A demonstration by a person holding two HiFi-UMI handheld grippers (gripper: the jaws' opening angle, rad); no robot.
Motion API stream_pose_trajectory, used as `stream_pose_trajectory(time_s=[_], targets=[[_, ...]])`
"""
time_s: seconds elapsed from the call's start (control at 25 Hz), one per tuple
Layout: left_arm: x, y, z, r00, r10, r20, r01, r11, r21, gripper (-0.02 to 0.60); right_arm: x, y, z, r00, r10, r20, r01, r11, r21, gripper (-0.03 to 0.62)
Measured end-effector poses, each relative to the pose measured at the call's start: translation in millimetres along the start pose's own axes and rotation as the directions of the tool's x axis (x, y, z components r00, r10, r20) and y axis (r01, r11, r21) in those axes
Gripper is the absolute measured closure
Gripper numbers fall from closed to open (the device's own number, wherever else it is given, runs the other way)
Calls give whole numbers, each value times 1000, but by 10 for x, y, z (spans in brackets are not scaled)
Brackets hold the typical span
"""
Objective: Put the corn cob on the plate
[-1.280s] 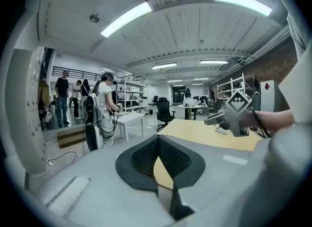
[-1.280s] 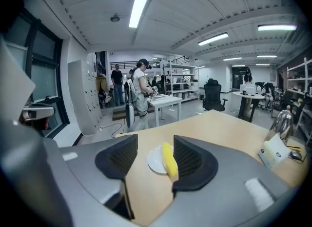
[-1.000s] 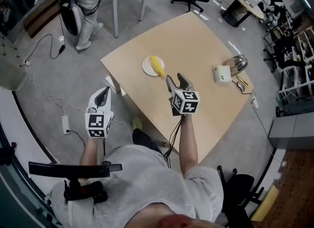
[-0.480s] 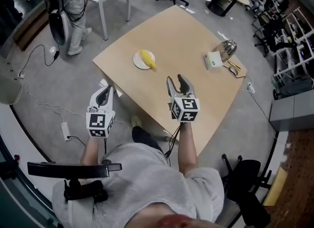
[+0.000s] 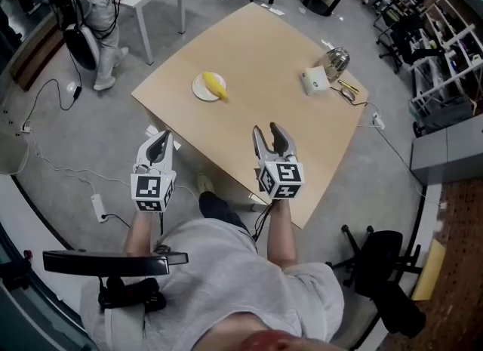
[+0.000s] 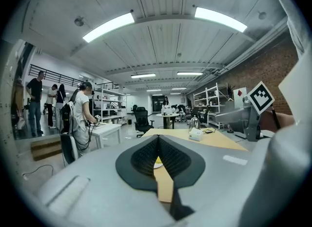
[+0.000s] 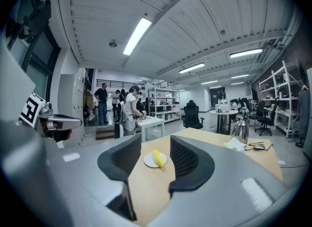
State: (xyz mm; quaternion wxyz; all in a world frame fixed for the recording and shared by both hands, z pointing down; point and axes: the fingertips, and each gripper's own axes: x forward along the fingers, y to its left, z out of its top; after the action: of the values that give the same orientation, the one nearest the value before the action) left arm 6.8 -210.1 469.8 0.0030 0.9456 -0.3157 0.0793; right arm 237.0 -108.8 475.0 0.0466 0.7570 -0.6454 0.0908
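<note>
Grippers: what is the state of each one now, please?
Left gripper: shut, holding nothing.
Right gripper: open, nothing between its jaws, which have just been closing somewhat.

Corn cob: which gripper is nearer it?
Right, slightly. The right gripper is over the table, short of the corn cob, its empty jaws having just closed partway; the left gripper is off the table's edge.

Left gripper (image 6: 158, 140) — fingers (image 6: 141, 157) together, table (image 6: 219, 140) beyond
</note>
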Motion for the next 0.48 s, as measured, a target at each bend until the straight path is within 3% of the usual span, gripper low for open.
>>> stream_pose_trajectory(time_s=[0.48], targets=[[27,-318,74,998,-68,13,67,997,22,563,-534,-70,-60,995,-83,47,80,995,59,451]])
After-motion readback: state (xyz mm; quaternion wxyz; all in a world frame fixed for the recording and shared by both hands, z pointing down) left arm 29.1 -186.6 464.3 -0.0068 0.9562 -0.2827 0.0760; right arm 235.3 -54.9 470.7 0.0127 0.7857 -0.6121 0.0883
